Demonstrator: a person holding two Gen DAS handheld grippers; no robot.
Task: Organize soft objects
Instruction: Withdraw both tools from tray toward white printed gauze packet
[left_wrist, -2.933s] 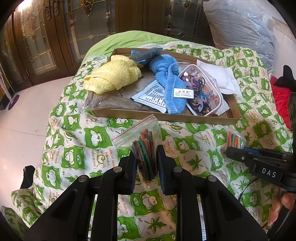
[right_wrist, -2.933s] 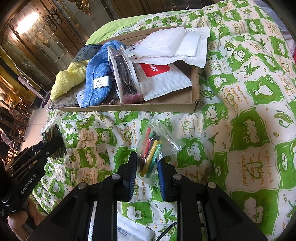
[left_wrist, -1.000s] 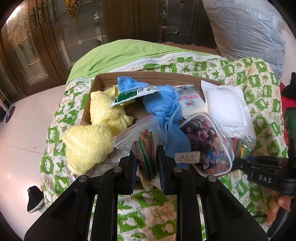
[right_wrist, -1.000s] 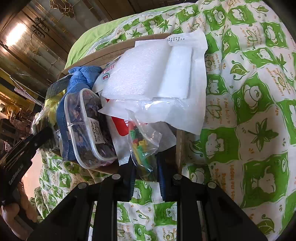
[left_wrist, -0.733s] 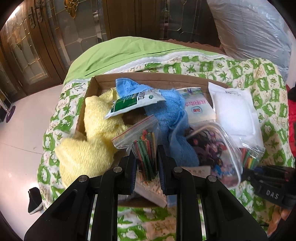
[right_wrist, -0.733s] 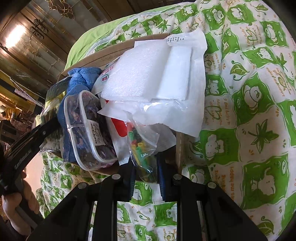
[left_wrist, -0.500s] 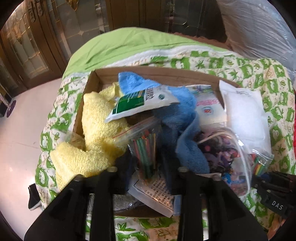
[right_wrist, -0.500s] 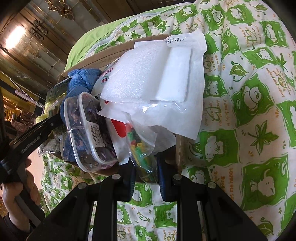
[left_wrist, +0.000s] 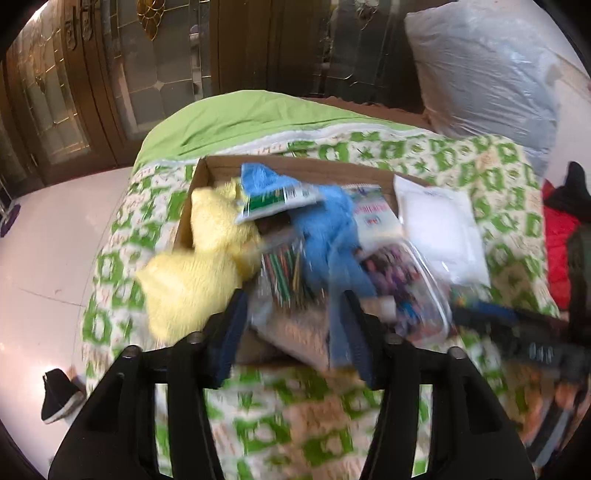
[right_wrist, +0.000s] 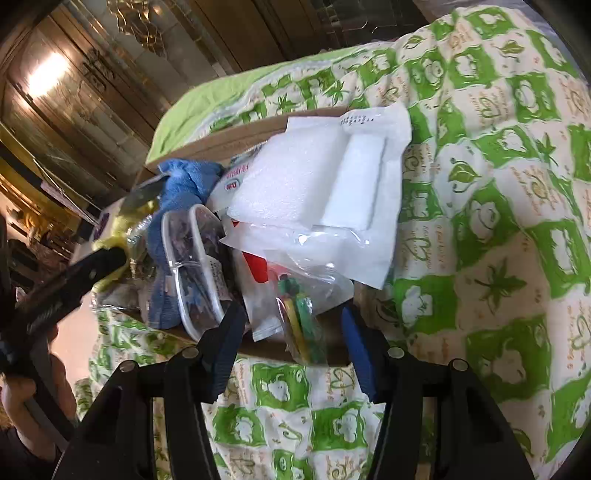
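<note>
A: Left gripper (left_wrist: 293, 314) first. Jaws?

B: Opening, well apart, nothing pinched. Just beyond the tips, lying loose in the cardboard box (left_wrist: 221, 168): small zip bag of dark coloured sticks (left_wrist: 284, 267). Blurred, so hard to say what it rests on.

A: Either side of it?

B: Off the left jaw, yellow towel (left_wrist: 192, 280), spilling over the box edge. Off the right jaw, blue towel (left_wrist: 328, 236), then clear pouch of dark trinkets (left_wrist: 402, 284).

A: Further out?

B: Green-and-white packet (left_wrist: 277, 201) atop the towels, white foam pack (left_wrist: 439, 229) far right, green patterned quilt (left_wrist: 480, 162) beneath everything.

A: Right gripper (right_wrist: 290, 332)?

B: Opening too, pads clear of everything. Between the jaws, slumped against the near box wall: second zip bag of bright sticks (right_wrist: 301, 317). Released, not clamped.

A: Beyond that one?

B: Past the left jaw, the clear pouch and blue towel. Straight ahead, the white foam pack, overhanging the box rim. Far left, the other gripper in a person's hand (right_wrist: 26, 391).
</note>
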